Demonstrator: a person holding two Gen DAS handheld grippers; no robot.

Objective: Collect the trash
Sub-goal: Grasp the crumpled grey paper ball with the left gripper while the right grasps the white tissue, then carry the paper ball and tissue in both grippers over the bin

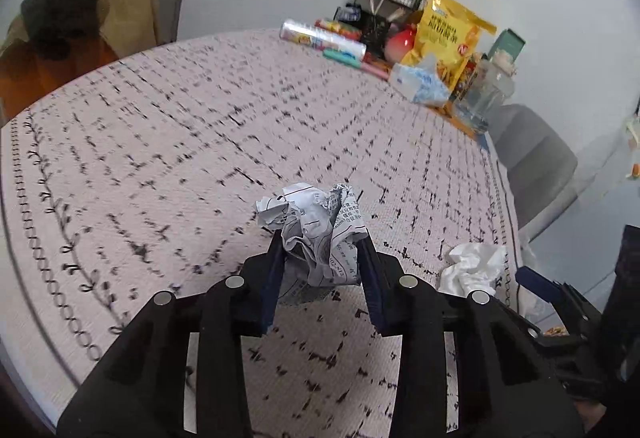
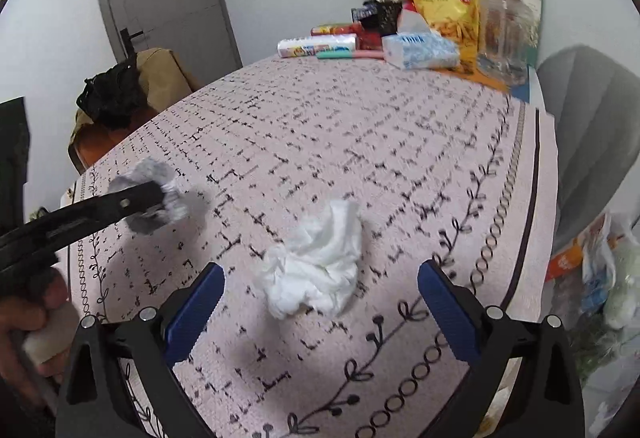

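From the left wrist view, the left tongs are clamped on a crumpled printed paper ball, the blue pads pressing its two sides at the centre of the frame, with the ball's shadow on the pink patterned cloth of the surface beneath it. At about 4 o'clock from that ball lies a crumpled white tissue, near the surface's right edge and apart from the paper. At 1 o'clock, along the far edge against the wall, stands a cluster of goods: a wrapped roll, a tissue pack, a yellow snack bag and a clear jar. A grey chair sits beyond the surface at 3 o'clock. In the right wrist view, the left tongs enter at 9 o'clock with the paper ball gripped, blurred; whether it is clear of the cloth here cannot be told. A person's hand shows at 8 o'clock. The right tongs stand wide apart, empty, their blue fingers on either side of the white tissue, which lies on the cloth between and just ahead of them, untouched. A bag of litter lies on the floor at 4 o'clock.
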